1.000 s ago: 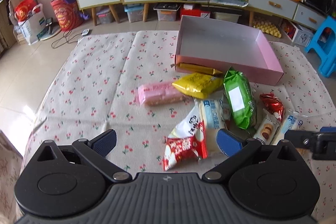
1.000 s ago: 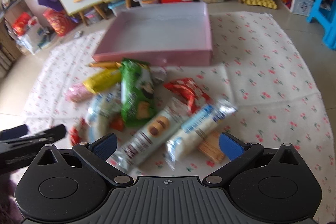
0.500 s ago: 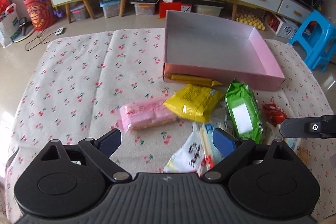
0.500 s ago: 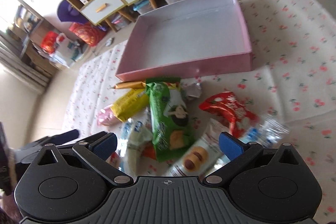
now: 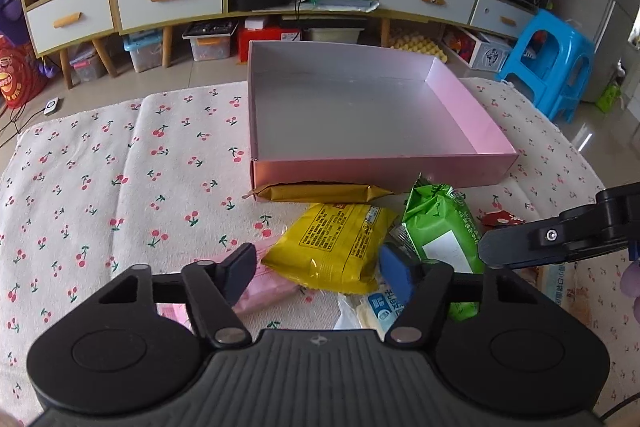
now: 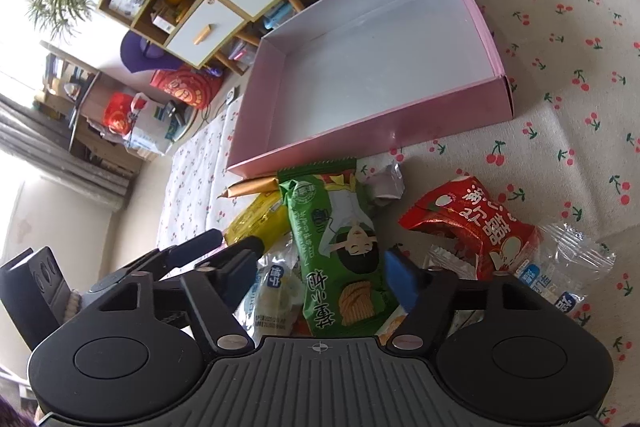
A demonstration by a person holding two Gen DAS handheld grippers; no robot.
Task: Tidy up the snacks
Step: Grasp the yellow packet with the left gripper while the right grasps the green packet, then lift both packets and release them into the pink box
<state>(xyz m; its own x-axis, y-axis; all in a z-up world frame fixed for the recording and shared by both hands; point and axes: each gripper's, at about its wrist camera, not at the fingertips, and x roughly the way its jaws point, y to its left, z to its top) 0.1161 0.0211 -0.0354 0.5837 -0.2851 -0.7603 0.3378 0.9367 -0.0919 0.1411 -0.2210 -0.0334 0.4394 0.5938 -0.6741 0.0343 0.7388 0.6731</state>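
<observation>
My left camera looks low and level over the snacks (image 5: 336, 247) toward the box (image 5: 360, 107); my right tilts, closer, sharing both box (image 6: 376, 67) and snacks (image 6: 340, 247).

pink box (image 5: 372, 171) interior open | gold packet (image 5: 320, 192) against front wall | snack pile (image 6: 336, 247) crowds approach

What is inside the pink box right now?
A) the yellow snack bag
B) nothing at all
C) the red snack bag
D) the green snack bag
B. The pink box shows only its bare pale floor in both views; the green bag, yellow bag and red bag all lie on the cloth in front of it.
</observation>
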